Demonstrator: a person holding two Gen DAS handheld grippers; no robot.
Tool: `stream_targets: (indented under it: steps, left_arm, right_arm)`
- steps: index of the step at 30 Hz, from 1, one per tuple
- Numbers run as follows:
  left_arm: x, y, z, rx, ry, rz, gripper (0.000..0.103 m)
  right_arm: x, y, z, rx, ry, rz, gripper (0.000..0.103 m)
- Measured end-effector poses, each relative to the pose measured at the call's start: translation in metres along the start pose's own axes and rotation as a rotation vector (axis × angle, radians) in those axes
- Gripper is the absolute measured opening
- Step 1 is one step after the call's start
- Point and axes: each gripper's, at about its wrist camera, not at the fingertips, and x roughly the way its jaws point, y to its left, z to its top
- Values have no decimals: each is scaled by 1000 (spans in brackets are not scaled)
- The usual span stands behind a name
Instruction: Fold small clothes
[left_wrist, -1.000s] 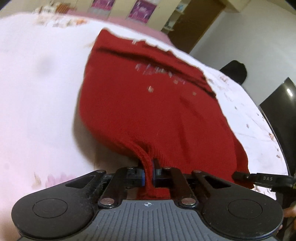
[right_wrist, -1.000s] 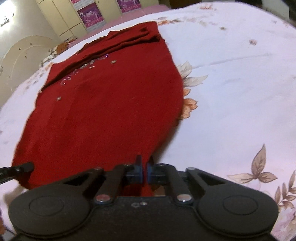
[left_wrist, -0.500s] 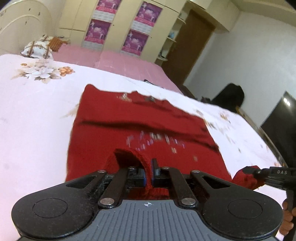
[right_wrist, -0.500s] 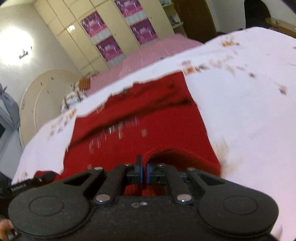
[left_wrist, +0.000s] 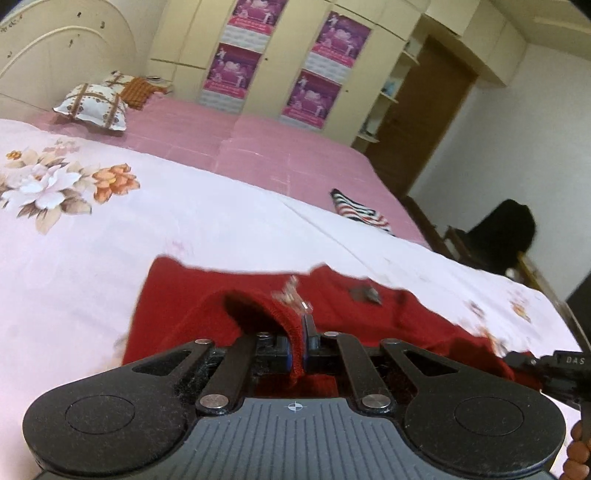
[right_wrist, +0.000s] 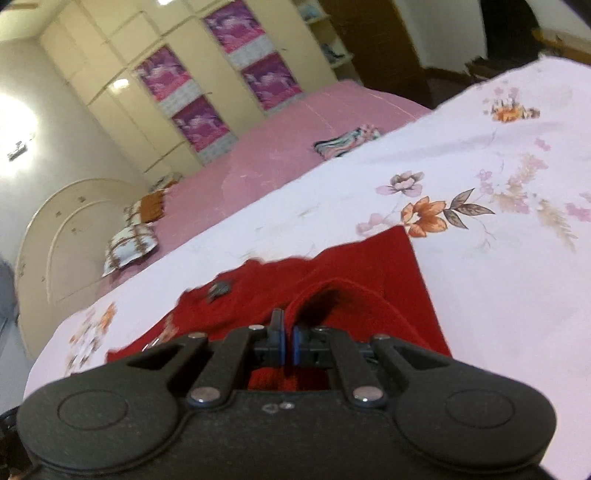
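Both claws, left claw (left_wrist: 297, 345) and right claw (right_wrist: 287, 341), clamp the red sweater's (left_wrist: 369, 314) hem above the bedsheet (left_wrist: 110, 251).

"DAS" read in white on black arm of right gripper (left_wrist: 554, 363) at far right edge of left wrist view, wardrobe posters (left_wrist: 232, 70) w/ text too small to be read, nothing else legible

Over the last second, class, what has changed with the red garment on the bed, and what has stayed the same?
Both hand-held grippers, left and right, carried the near hem of the red sweater forward over its body, folding it toward the far edge; much less of it lies spread out. Unchanged: both stay clamped on the hem, and the striped cloth and pillows stay put.
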Motion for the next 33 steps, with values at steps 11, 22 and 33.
stream_targets:
  steps: [11, 22, 33]
  left_arm:
    - [57, 7, 21, -69, 110, 71, 15]
    - [10, 13, 13, -3, 9, 115, 103]
    - [41, -23, -17, 188, 50, 189, 102]
  right_arm:
    - [62, -30, 25, 108, 43, -51, 20]
    - [17, -14, 21, -54, -156, -223, 60]
    - [61, 47, -15, -455, -45, -197, 42]
